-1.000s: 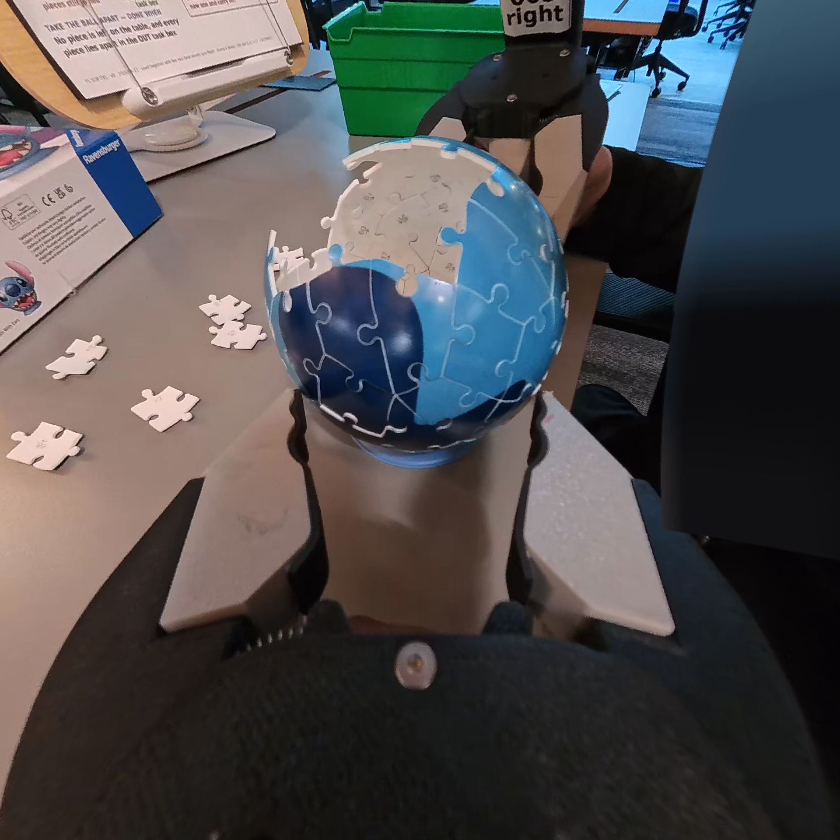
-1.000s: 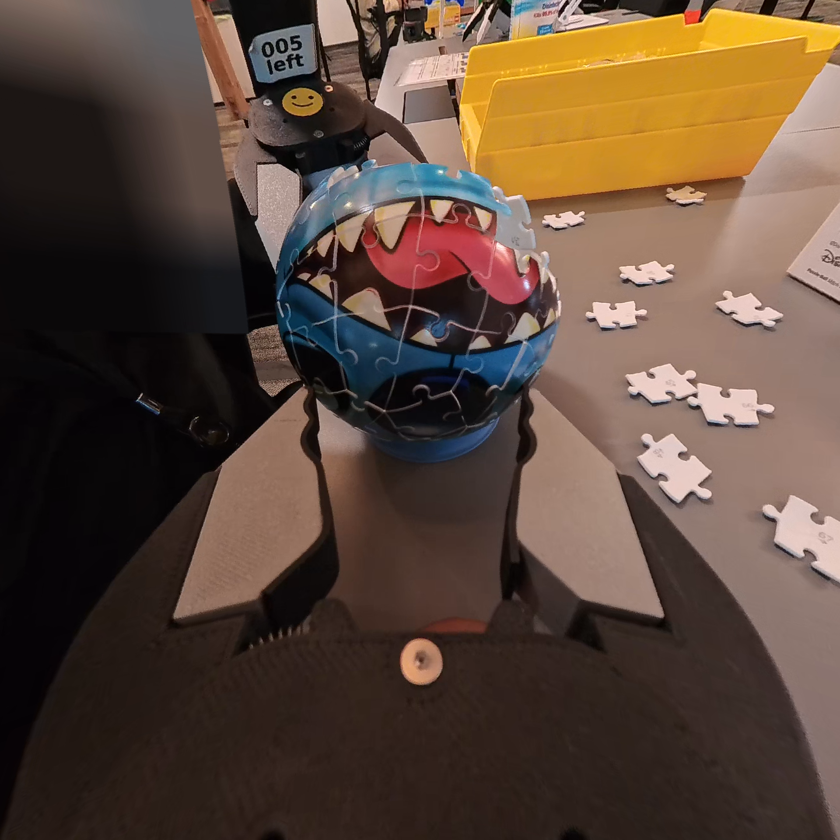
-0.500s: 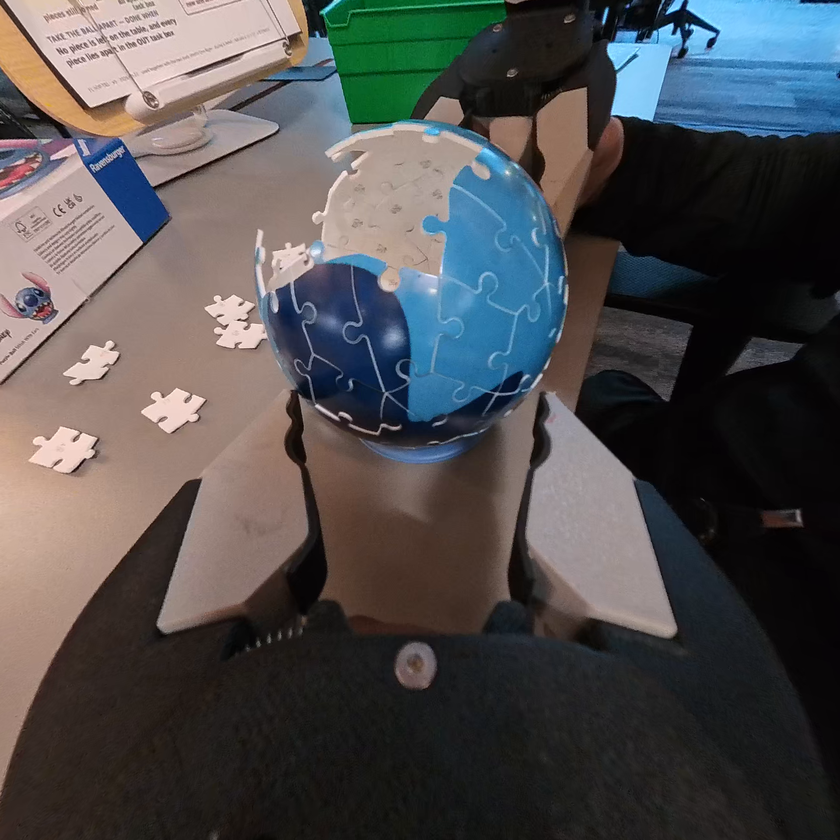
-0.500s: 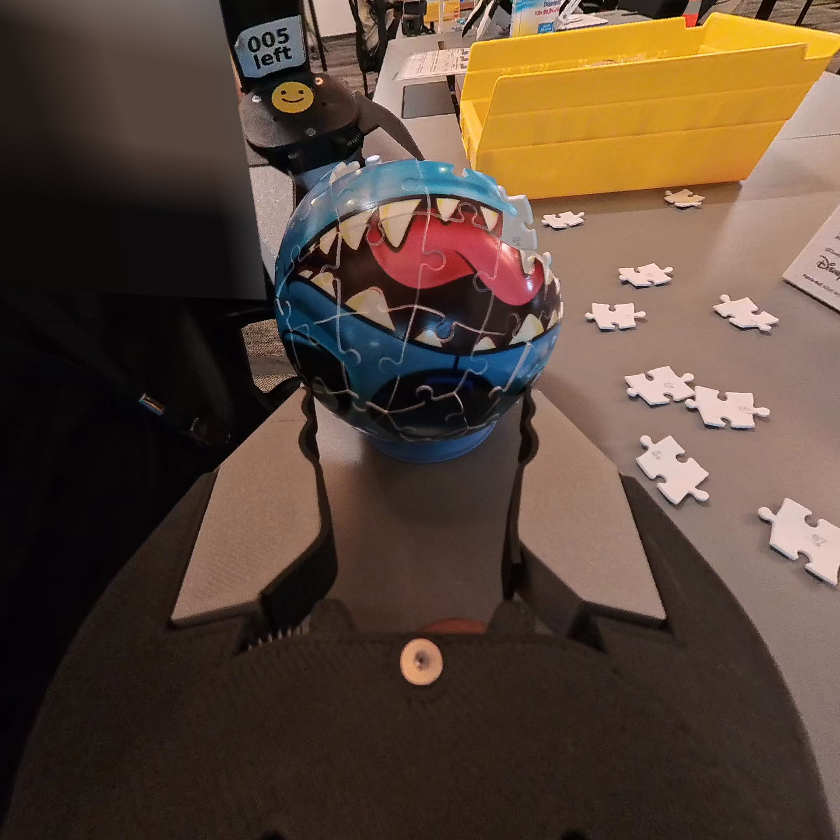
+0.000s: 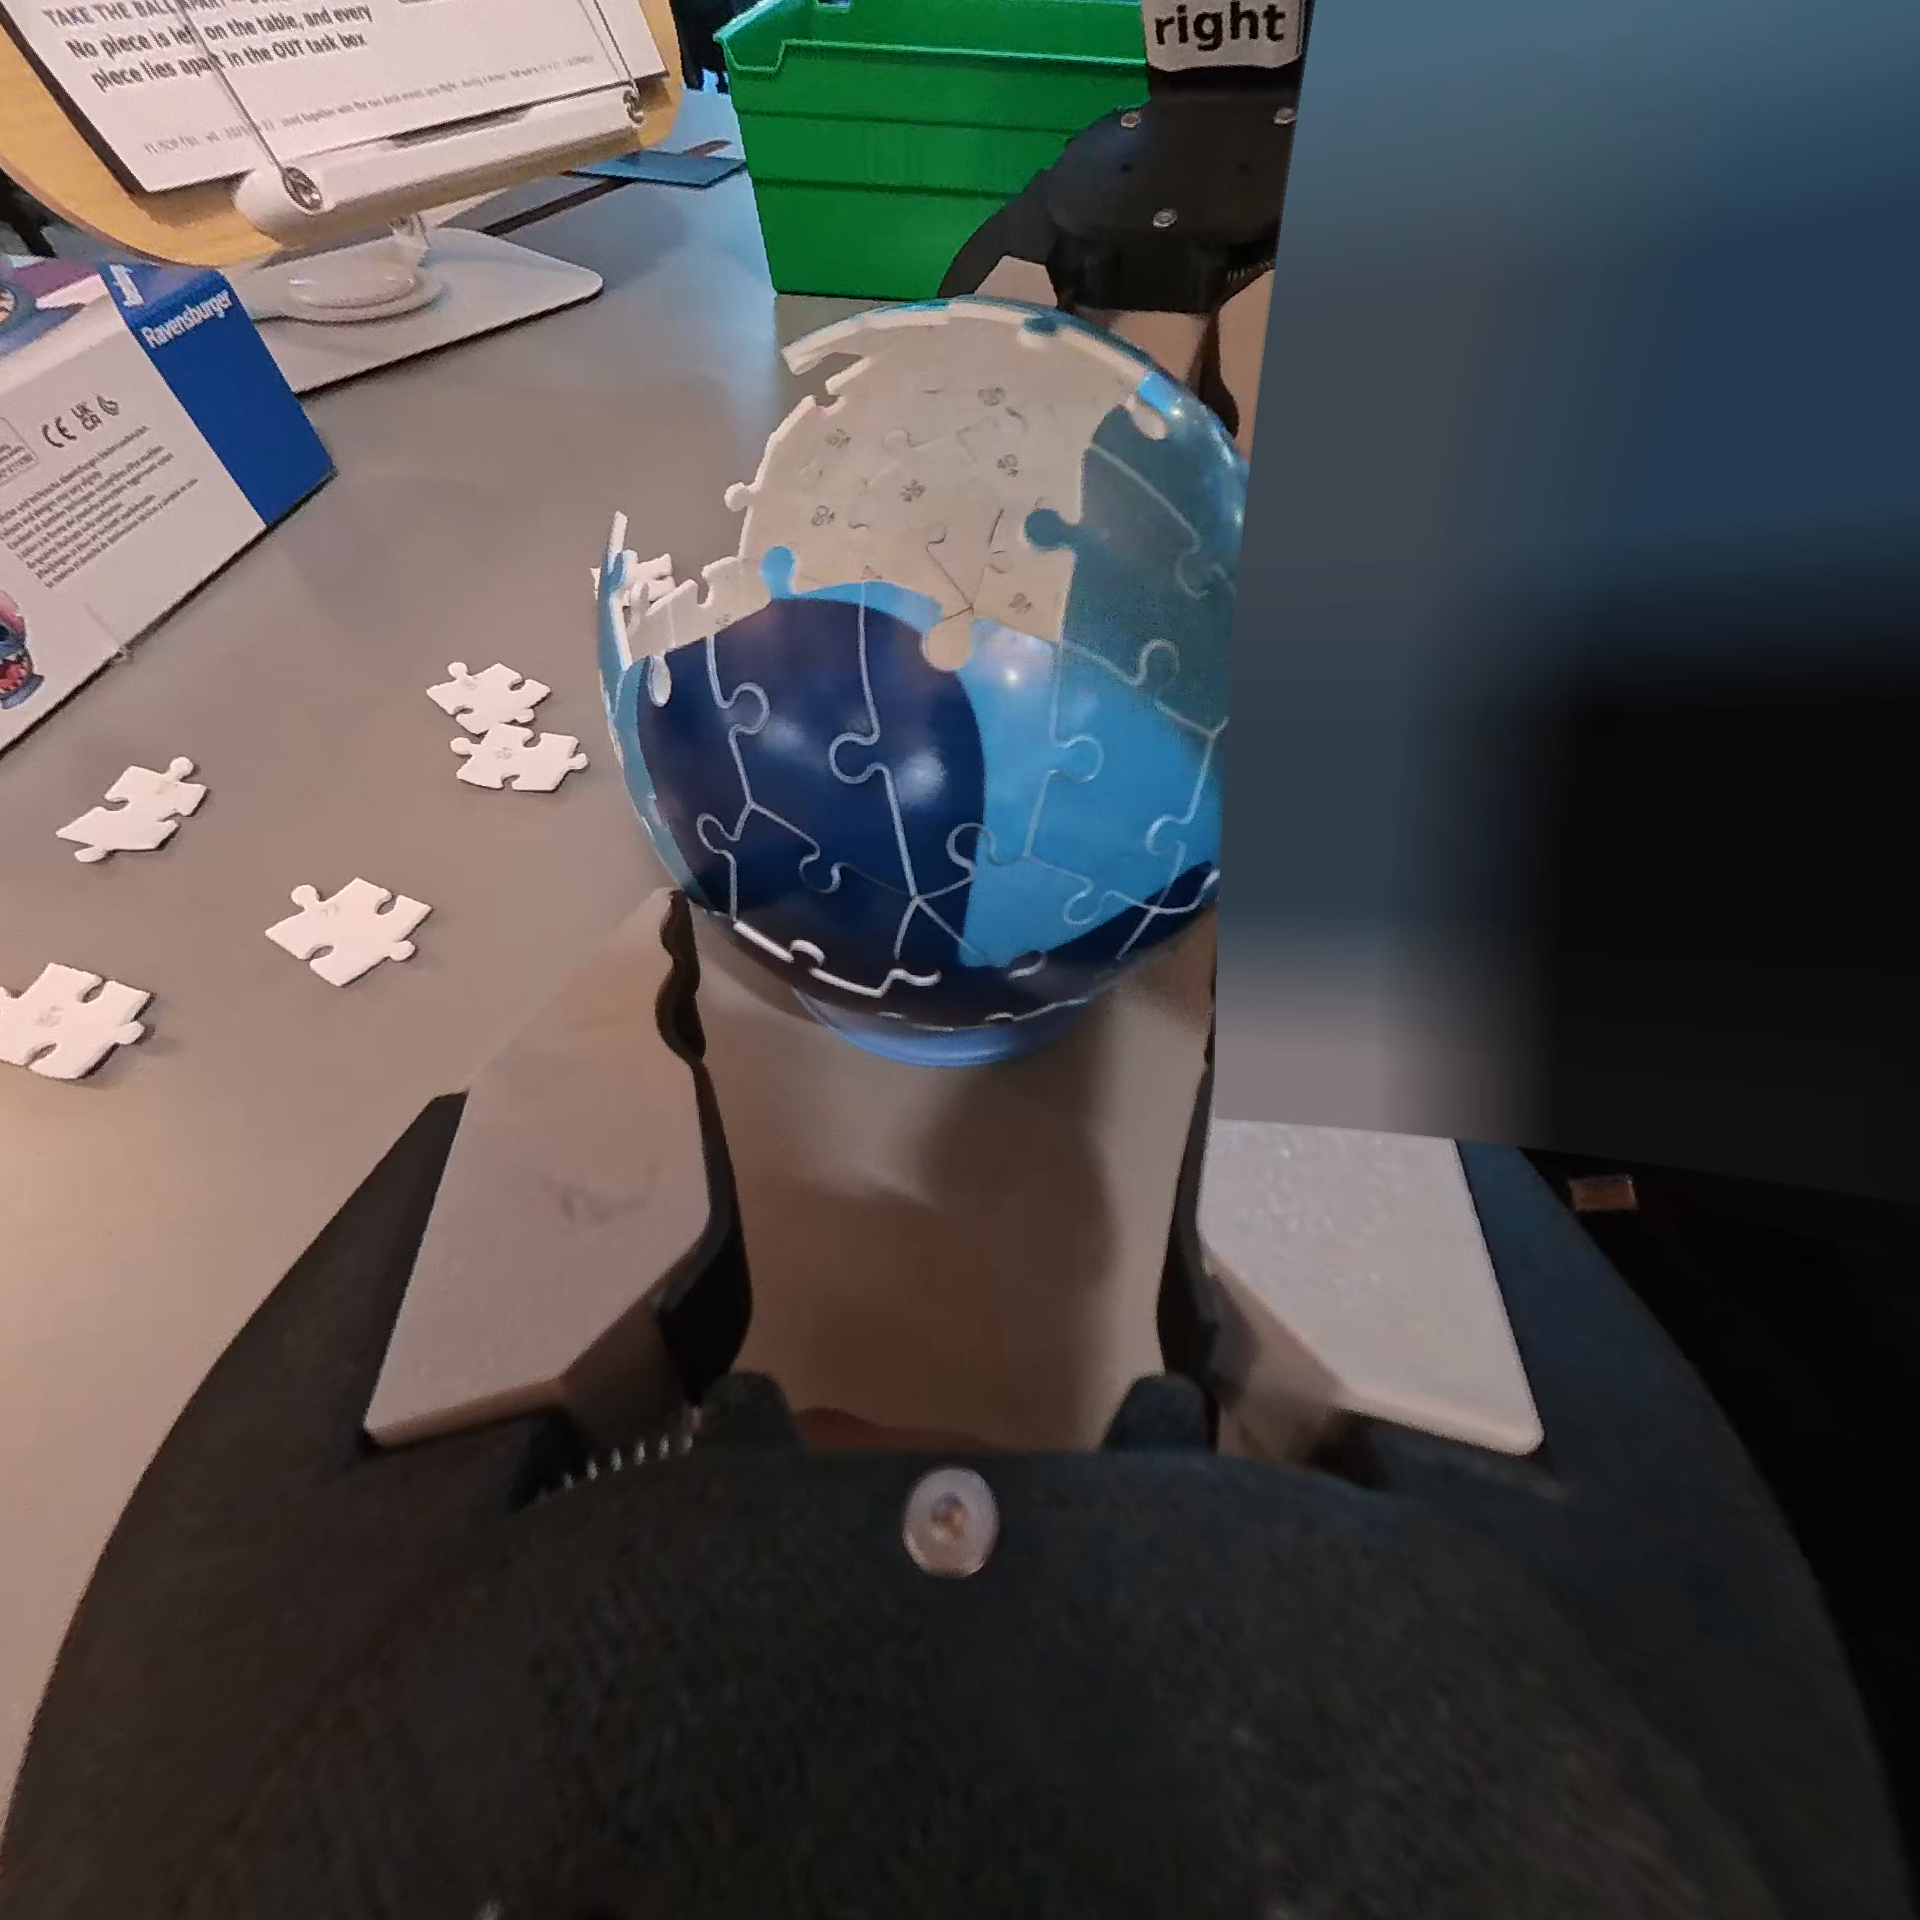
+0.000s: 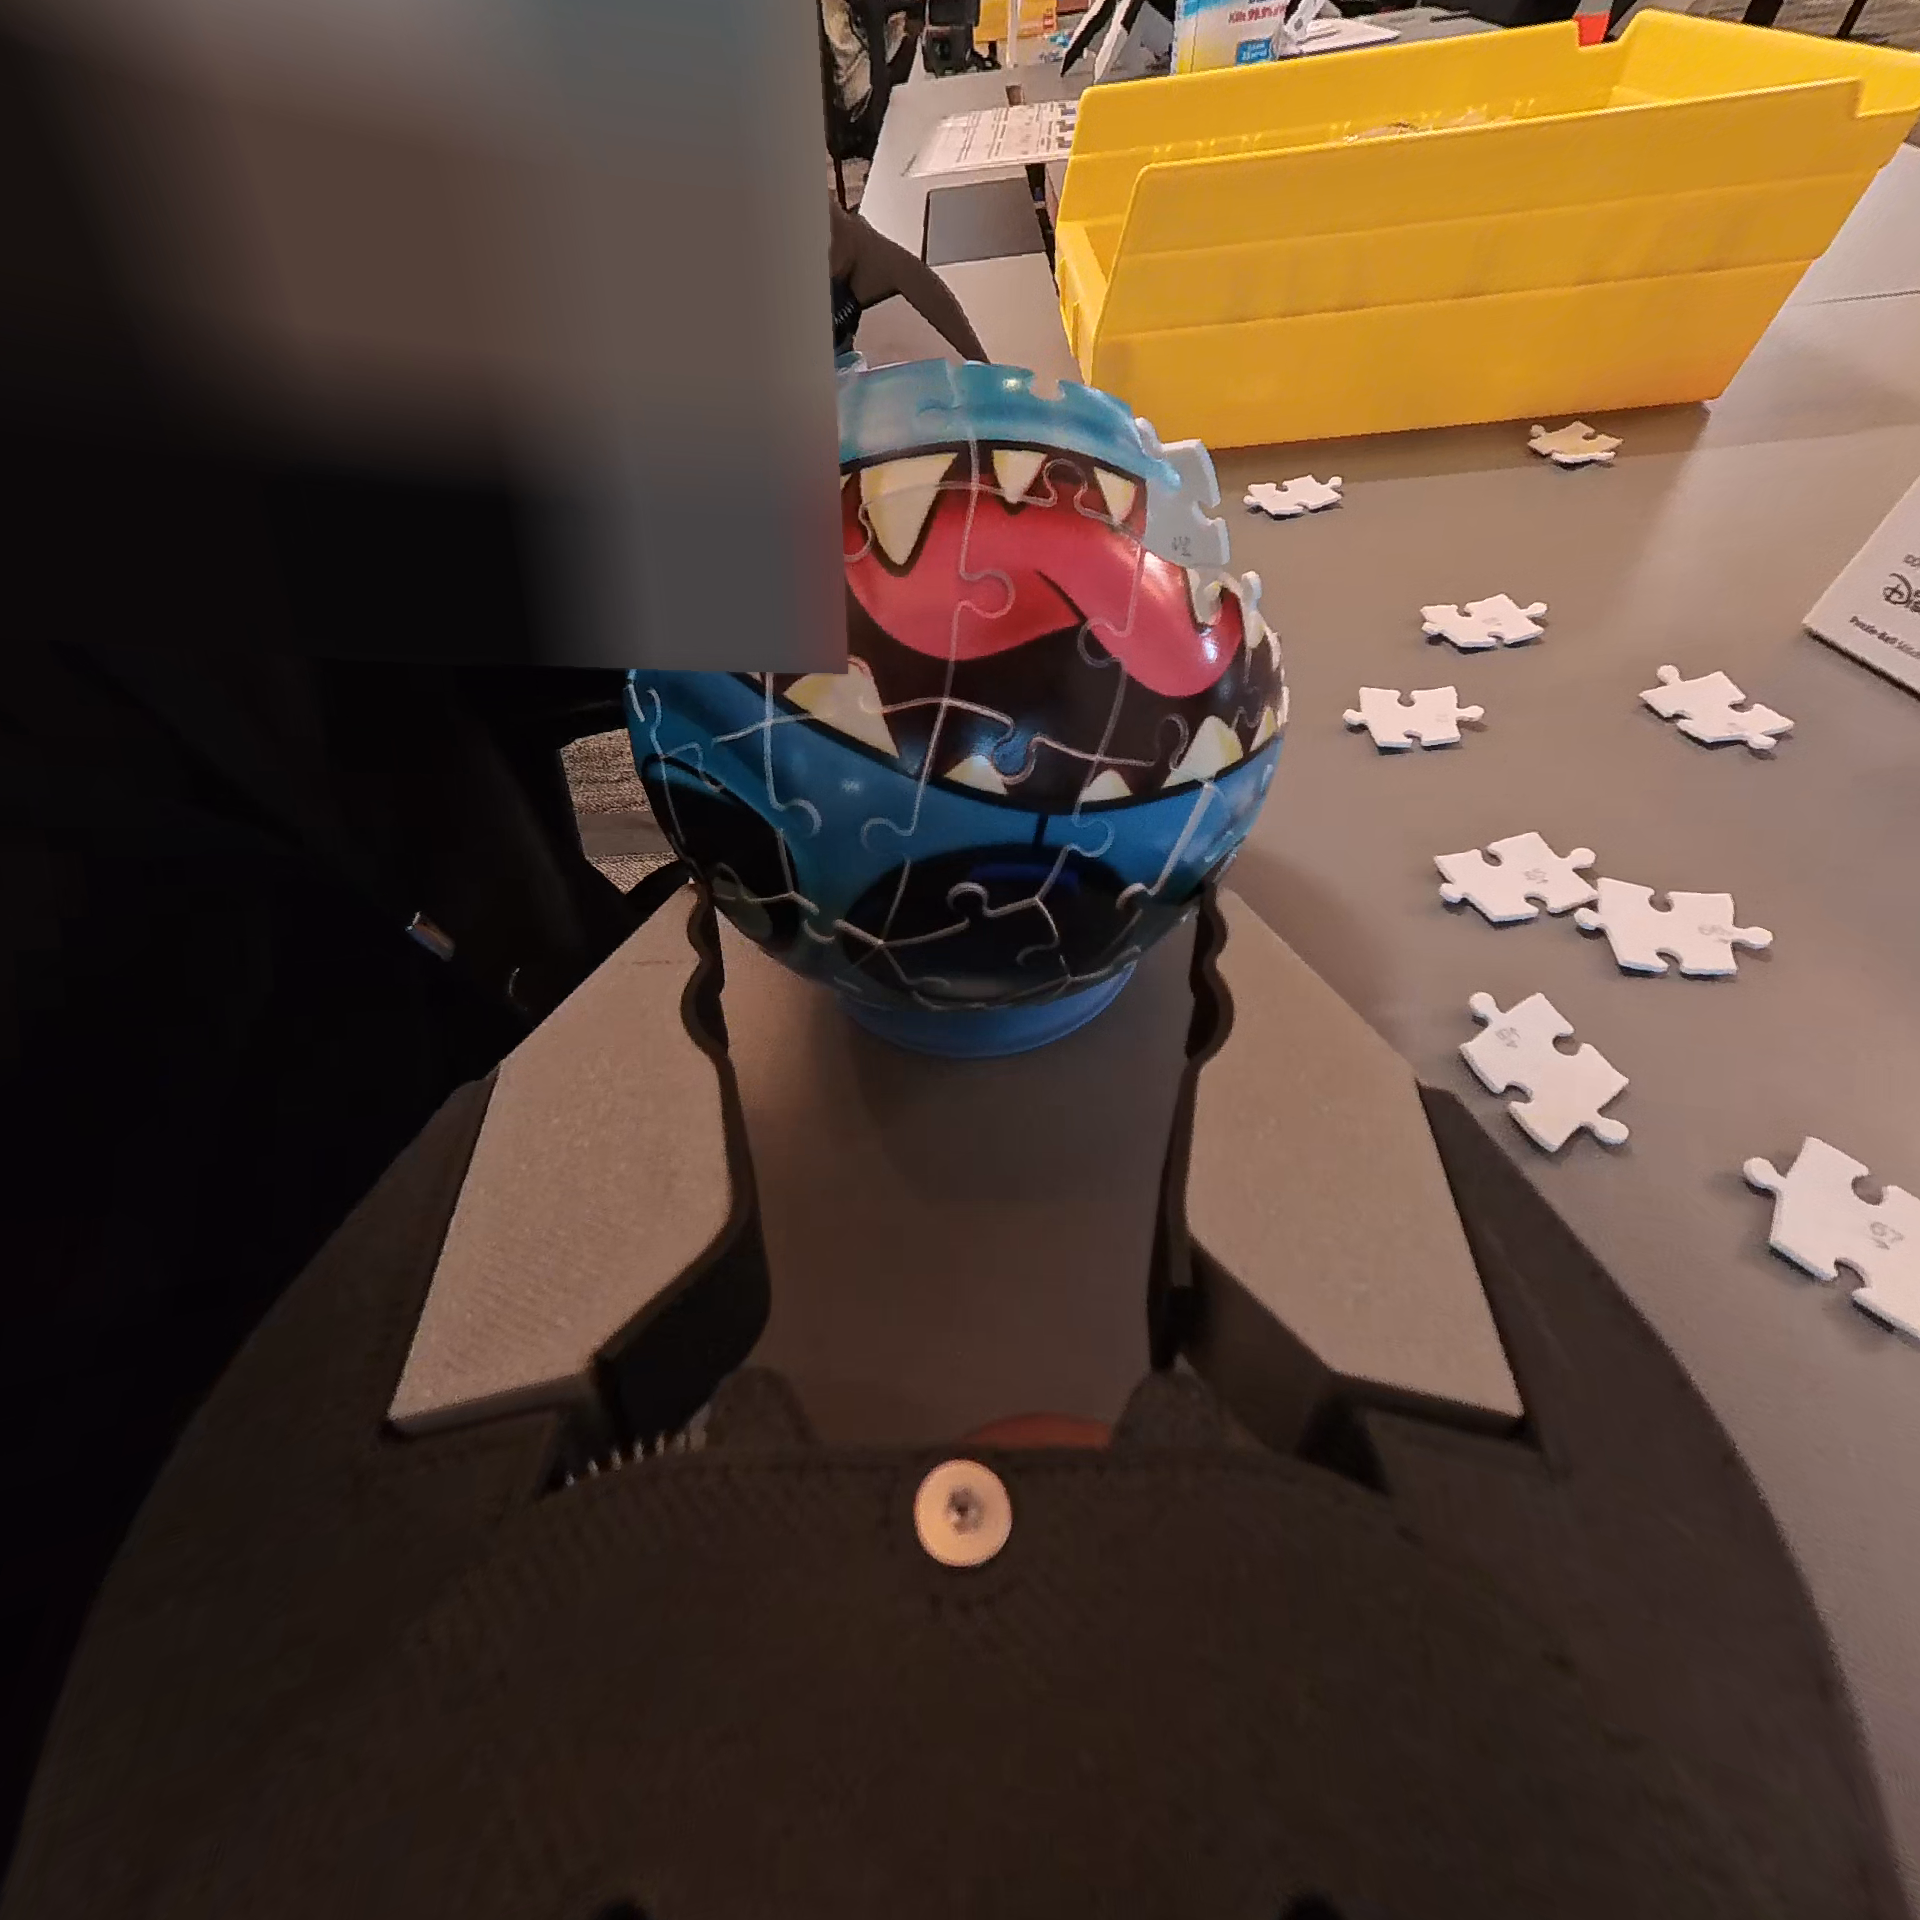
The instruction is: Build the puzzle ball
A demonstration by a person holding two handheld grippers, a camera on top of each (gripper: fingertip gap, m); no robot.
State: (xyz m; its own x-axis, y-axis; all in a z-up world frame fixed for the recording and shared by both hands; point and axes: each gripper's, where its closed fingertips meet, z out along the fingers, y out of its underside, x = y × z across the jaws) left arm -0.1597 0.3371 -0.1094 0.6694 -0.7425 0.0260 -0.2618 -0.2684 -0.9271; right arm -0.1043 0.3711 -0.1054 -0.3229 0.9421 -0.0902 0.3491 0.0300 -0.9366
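Left wrist view: left gripper [image 5: 935,935] open, its fingers flanking one unfinished puzzle ball [image 5: 925,727] on the grey table [image 5: 312,1143]; five loose white pieces [image 5: 348,928] lie left. Right wrist view: right gripper [image 6: 951,935] open beside the ball [image 6: 966,790]; nine loose pieces [image 6: 1543,1070], one yellow bin [image 6: 1455,239].

An office workspace: grey table [image 6: 1558,540], yellow bin [image 6: 1455,229], instruction stand [image 5: 343,114]

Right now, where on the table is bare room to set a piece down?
Bare grey table lies between the puzzle ball, the boxed set and the green bin. It is crowded right of the ball, where loose pieces spread toward the yellow bin.
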